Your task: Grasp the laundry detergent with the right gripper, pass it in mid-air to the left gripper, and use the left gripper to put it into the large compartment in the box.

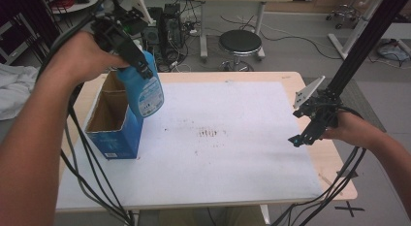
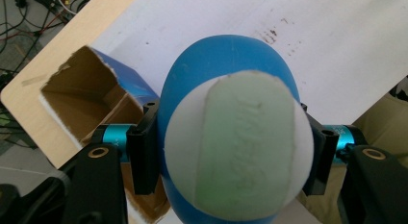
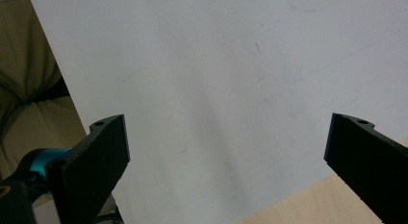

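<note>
The left gripper (image 1: 138, 63) was clamped on the upper end of a blue bottle (image 1: 145, 90), which hung near-upright, slightly tilted, its base above and just right of the open blue box (image 1: 114, 134) at the table's left. The box opening lay down and to the left of the bottle. The right gripper (image 1: 303, 136) stood wide and empty, well apart over the white mat (image 1: 232, 158).
</note>
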### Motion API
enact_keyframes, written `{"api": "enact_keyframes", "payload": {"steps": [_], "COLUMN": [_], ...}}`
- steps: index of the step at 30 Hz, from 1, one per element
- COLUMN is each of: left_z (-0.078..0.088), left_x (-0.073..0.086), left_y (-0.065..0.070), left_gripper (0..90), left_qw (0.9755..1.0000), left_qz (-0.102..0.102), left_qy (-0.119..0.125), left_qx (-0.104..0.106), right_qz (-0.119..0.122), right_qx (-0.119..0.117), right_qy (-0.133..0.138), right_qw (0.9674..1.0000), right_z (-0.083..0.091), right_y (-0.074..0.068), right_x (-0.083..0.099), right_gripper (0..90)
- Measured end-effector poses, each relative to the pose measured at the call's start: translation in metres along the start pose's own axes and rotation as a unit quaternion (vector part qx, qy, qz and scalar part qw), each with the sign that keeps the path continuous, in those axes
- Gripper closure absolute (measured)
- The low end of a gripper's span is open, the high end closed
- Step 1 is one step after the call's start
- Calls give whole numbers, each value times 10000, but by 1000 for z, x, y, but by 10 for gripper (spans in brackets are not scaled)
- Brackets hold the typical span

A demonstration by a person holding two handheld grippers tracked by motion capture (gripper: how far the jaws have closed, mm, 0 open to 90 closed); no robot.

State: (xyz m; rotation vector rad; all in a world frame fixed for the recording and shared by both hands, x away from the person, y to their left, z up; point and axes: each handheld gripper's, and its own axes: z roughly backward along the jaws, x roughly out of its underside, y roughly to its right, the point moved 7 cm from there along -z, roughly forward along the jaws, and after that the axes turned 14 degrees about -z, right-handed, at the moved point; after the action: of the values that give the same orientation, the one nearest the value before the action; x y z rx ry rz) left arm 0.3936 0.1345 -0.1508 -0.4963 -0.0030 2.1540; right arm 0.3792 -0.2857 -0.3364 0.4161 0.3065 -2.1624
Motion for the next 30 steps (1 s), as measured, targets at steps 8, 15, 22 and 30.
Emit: {"api": "enact_keyframes", "payload": {"steps": [8, 15, 22, 30], "left_z": [17, 23, 19, 6], "left_x": [19, 41, 56, 70], "left_y": [-19, -38, -49, -59], "left_gripper": [382, 382, 383, 383], "left_qw": [9998, 9997, 9997, 9994], "left_qz": [135, 71, -46, -287], "left_qy": [93, 116, 70, 86], "left_qx": [-104, -194, -210, -168], "right_qz": [14, 8, -29, -81], "right_qx": [-18, -20, -7, 20], "right_qy": [11, 21, 50, 46], "right_qw": [10000, 10000, 10000, 10000], "right_z": [0, 0, 0, -1], "right_y": [-1, 0, 2, 4], "right_x": [-2, -1, -1, -2], "right_gripper": [9, 10, 9, 9]}}
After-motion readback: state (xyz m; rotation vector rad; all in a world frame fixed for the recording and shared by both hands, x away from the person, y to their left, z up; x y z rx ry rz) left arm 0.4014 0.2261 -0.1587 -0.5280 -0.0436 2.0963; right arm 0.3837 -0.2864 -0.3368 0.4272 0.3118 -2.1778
